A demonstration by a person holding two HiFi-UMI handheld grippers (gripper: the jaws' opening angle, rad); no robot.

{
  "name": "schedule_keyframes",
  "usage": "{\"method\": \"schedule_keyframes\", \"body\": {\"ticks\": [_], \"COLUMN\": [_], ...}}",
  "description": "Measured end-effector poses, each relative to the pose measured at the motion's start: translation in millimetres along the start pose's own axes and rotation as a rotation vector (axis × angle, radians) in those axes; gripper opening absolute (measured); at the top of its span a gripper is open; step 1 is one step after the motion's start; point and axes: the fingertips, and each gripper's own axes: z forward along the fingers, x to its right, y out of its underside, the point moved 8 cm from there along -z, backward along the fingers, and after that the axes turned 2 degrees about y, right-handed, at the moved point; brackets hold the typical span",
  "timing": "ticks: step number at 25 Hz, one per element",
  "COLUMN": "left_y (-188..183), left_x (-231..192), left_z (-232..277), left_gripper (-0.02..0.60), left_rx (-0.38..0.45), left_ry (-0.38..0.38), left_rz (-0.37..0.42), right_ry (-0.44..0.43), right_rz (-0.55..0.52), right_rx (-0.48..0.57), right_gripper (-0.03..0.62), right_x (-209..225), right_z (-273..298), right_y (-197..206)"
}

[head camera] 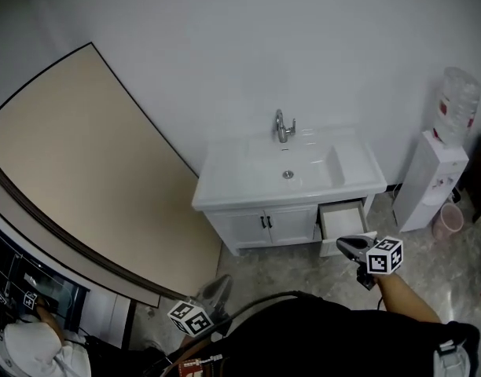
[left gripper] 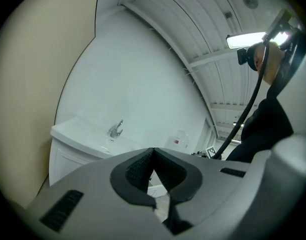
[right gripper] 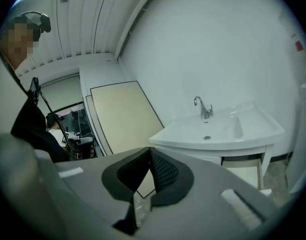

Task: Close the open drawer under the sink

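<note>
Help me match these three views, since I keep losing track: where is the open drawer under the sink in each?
Head view: the open drawer is right of centre, below the sink.
Left gripper view: not visible; the left gripper covers that end of the cabinet.
Right gripper view: the open drawer is at lower right, below the sink.
Shared landmark: the faucet.

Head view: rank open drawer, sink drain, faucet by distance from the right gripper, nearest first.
1. Open drawer, just ahead of the right gripper, lower right.
2. Drain, middle of the sink.
3. Faucet, at the sink's back edge, by the wall.
</note>
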Motion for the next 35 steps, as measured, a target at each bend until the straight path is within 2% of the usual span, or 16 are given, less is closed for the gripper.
{"method": "schedule_keyframes", "body": {"ticks": [3,9,15,19,26,30,35], "left_y": [-30.6,-91.2,-102.7,-107.2,-104.9,-110.7,-126.5], "left_x": [-39.7,-123.5,-196.8,-223.8,-251.3,-254.3,-241.3], "left_z": [6.7,1.3,-0.8,13.0,51.1,91.3,158.7], "left_gripper": [-0.003,-0.002,-0.003,-0.003,-0.003,-0.003,-0.003], "left_rx": [-0.011,-0.020,-0.032,-0.041,-0.063,-0.040,-0.018], "left_ry": [0.061,0.116,0.141,0.156,0.130,0.091,0.049], "left_rz": [0.013,0.023,0.002,-0.024,-0.065,-0.052,-0.033], "right_ry": [0.051,0.147,0.200,0.217,0.201,0.138,0.076], "right_rz": [-0.010,-0.016,-0.021,-0.012,0.003,-0.004,-0.022], "right_rx": [0.024,0.061,0.060,0.022,0.011,-0.004,-0.001], "right_gripper": [0.002,0.002,0.002,0.002,0.002,0.002,0.002], "right_x": [-16.5,-40.8,-52.8,-46.6,2.7,52.6,126.3], "right_z": [24.9,82.8,137.8,160.0,196.6,217.6,234.0], "right_y": [-16.4,-51.4,-54.3,-57.7,-76.6,-94.0,-141.7]}}
